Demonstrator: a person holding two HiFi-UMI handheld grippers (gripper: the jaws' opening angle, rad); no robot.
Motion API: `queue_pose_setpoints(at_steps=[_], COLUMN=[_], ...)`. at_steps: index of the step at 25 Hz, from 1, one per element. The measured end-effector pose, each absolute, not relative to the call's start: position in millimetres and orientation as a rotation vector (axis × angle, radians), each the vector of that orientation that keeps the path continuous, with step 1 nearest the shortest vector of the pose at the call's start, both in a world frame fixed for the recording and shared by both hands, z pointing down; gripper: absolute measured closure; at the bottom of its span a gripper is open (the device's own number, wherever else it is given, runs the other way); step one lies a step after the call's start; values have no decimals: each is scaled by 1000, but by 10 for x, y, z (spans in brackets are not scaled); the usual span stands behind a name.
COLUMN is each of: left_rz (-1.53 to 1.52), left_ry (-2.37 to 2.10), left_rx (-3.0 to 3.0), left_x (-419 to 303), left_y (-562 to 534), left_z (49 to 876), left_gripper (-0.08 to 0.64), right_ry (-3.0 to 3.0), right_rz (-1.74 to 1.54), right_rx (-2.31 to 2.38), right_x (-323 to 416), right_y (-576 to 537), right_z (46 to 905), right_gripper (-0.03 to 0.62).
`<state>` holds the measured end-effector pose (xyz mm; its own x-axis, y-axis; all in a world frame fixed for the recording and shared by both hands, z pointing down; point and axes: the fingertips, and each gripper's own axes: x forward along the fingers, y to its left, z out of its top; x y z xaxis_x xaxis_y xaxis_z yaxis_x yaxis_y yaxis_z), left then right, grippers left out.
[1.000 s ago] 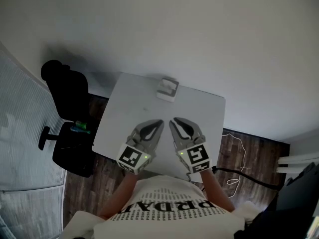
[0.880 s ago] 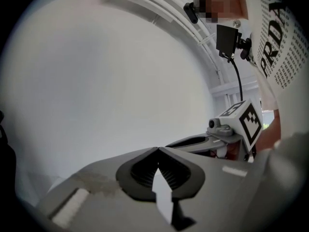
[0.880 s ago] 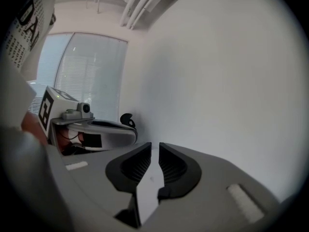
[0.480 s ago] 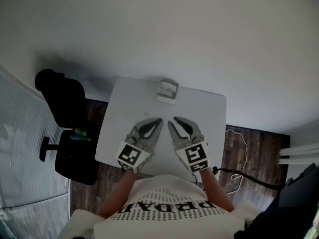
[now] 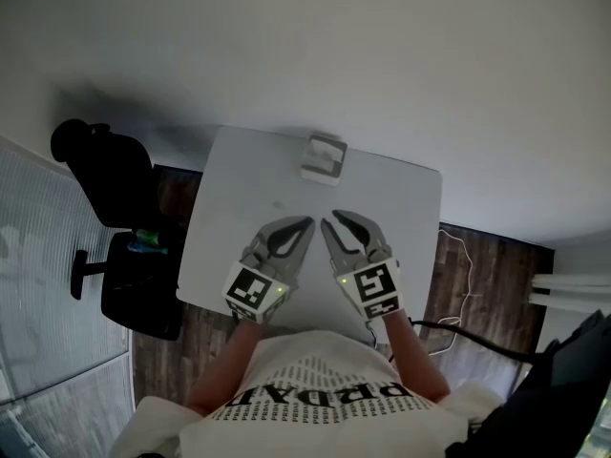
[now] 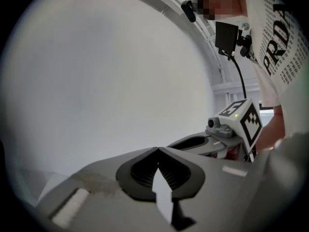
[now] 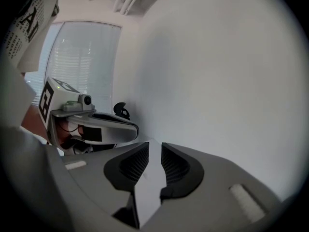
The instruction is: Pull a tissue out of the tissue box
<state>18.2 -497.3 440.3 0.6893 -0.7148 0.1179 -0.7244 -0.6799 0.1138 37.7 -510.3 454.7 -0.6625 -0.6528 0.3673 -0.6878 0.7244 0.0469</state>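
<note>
Black upholstery comes first: a black padded office chair (image 5: 113, 194) stands on the dark wooden plank floor (image 5: 482, 280), well off to the left of my left fingers and close to the desk's left edge. The flat white rectangular desk (image 5: 234, 184) lies under both tools.

My left gripper (image 5: 307, 221), grey with a black-and-white marker cube at its back, hangs over the near half of the desk. In the left gripper view its fingers (image 6: 140, 170) are clenched tip to tip, with nothing caught between them.

Beyond the fingertips of both tools, well apart from them and roughly in line with the gap between the two, the small pale rectangular tissue box (image 5: 323, 157) sits at the desk's far edge, touched by neither. At this size I cannot tell whether a tissue sticks out of it.

My right gripper (image 5: 331, 218), the same grey build, sits just beside the left one, their tips near each other but not touching. In the right gripper view its fingers (image 7: 130, 166) are released. They have just been opening, a narrow slot shows between the ribbed pads, and nothing stands in it.

Well to the right of those fingers a thin white cord (image 5: 462, 265) loops across the floor.
</note>
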Motion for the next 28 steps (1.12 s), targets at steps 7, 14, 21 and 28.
queue_pose_setpoints(at_steps=[7, 14, 21, 28], left_rz=[109, 171, 147, 148], left_ry=[-1187, -1161, -1189, -1195], left_rx=[2704, 2718, 2656, 2611], left_x=[107, 79, 8, -56], left_y=[-5248, -5570, -5884, -6141], left_z=[4624, 4934, 5228, 5555], left_gripper=[568, 568, 568, 568], right_ry=[-2542, -2510, -2457, -2402], right_rz=[144, 173, 200, 219], right_rx=[988, 986, 991, 1000], right_x=[281, 224, 227, 227], right_y=[-5389, -5717, -6039, -6383], right_z=[4806, 5122, 5479, 5829], right_gripper=[505, 505, 498, 490])
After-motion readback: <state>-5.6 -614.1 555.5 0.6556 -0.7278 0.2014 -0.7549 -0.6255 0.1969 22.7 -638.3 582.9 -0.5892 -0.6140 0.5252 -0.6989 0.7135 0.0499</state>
